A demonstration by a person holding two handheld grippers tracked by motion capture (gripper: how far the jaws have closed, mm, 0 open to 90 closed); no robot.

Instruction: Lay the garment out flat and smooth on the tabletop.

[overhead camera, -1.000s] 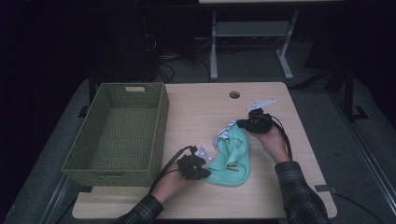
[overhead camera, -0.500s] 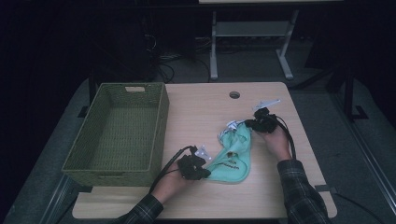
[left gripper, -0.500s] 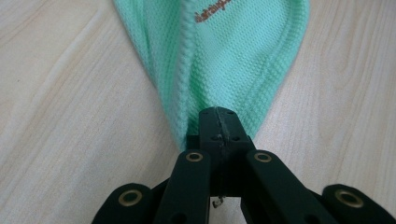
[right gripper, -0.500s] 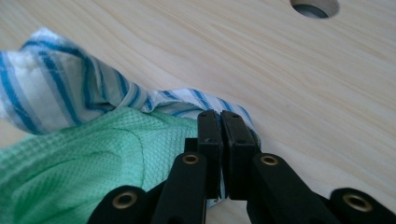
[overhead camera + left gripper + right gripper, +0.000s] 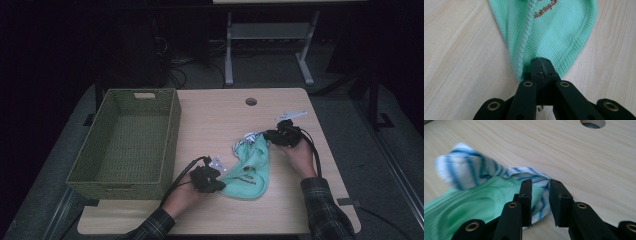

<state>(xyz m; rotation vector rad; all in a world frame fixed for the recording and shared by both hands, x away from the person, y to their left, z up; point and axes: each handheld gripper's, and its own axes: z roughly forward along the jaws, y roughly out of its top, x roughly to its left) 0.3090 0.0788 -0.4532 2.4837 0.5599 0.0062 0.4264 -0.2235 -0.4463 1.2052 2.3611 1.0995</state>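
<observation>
- We are working at the desk [image 5: 210, 115] with a green shirt [image 5: 252, 167] lying stretched between our two grippers, right of the basket [image 5: 127, 140].
- We are holding the left gripper [image 5: 206, 178] at the shirt's near end; its fingers [image 5: 540, 68] are pressed fully together, pinching the folded green hem.
- We are holding the right gripper [image 5: 274, 135] at the far end, by the blue-striped white collar [image 5: 461, 168]; its fingers [image 5: 526, 192] are standing a little apart with striped cloth lying between them, gripped loosely at most.
- The shirt is resting on the desk, well apart from the round hole [image 5: 251, 101].
</observation>
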